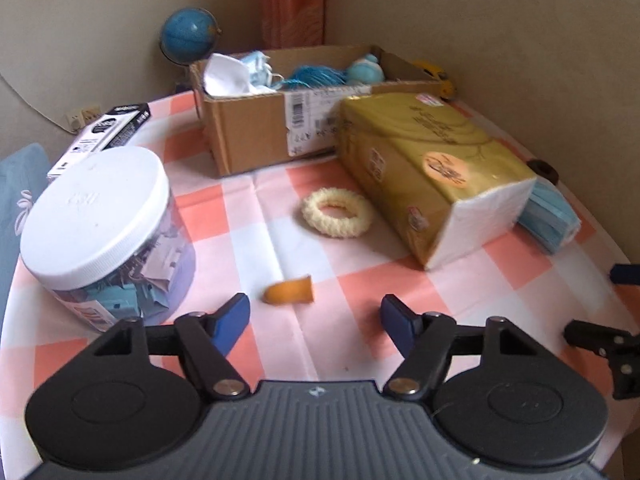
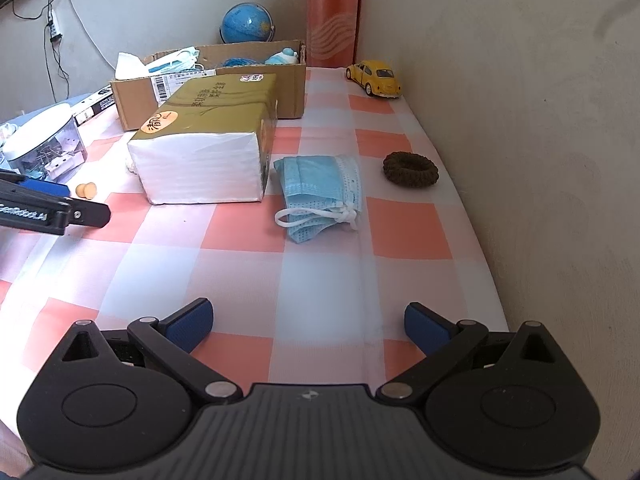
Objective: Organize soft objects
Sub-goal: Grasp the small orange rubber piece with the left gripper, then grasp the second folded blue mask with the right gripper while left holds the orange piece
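Orange rubber finger cot [image 1: 289,289] on the checked tablecloth [image 1: 328,320] lies at 12 o'clock, just ahead of the empty, part-spread left gripper [image 1: 314,314], long axis 3-to-9; right gripper [image 2: 308,322], released, is farther.

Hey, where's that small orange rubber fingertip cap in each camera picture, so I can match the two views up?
Left wrist view: the small orange rubber fingertip cap lies low in the centre on the checked cloth, just ahead of the left gripper, between its open jaws.
Right wrist view: it sits at the far left edge, below the clear plastic jar.
Shared landmark: the gold-wrapped tissue pack.
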Motion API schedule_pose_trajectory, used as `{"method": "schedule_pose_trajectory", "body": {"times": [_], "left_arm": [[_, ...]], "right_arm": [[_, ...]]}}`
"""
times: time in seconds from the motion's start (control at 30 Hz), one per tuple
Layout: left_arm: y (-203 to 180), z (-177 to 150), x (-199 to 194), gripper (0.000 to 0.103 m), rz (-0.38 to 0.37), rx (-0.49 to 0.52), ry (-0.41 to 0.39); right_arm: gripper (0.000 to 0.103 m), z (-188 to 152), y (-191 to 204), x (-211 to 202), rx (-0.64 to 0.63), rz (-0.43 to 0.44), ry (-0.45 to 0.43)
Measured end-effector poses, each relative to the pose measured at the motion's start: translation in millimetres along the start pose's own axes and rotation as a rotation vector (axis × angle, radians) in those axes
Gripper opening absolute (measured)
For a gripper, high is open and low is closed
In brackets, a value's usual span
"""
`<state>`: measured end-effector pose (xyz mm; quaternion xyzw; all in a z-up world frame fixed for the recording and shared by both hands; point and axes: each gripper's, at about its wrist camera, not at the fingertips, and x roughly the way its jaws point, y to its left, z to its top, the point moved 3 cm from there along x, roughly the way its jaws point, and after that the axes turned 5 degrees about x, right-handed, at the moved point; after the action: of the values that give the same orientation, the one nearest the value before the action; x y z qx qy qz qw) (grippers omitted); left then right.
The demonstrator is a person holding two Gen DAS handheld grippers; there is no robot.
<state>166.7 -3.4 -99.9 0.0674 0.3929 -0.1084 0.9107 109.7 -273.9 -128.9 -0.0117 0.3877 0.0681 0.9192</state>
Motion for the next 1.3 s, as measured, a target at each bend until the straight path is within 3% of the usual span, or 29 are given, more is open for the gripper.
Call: {"method": "schedule_pose_trajectory", "body": {"times": [0.1,0.27,0.5,0.63,1.03,1.3], "left_arm": [[2,1,2,0.068,0.015,-0.015,-0.01],[1,3,0,0.047,0.025,-0.03,-0.022],[2,3,0,0.038,0.035,-0.052,-0.043],[2,3,-2,0.027,0.021,-0.051,-0.055],[-6,0,-6,0.026,-0.053,-0.052,-0.062],[-9,-1,-5,0.026,-0.055,-0.033,-0.065]], "right_arm": [[0.103,-1,0,0,-0.001,-0.001,-0.008],[0.103,0,1,1,-0.004,0.003,-0.013],[0.103,-1,2,0,-0.001,0.001,-0.026],[0.103,-2,2,0,-0.003,0.004,-0.035],[0.103,2,-7,2,0.01,-0.009,-0.025],[0.103,23,-7,22,-0.025,0.021,-0.01]]}}
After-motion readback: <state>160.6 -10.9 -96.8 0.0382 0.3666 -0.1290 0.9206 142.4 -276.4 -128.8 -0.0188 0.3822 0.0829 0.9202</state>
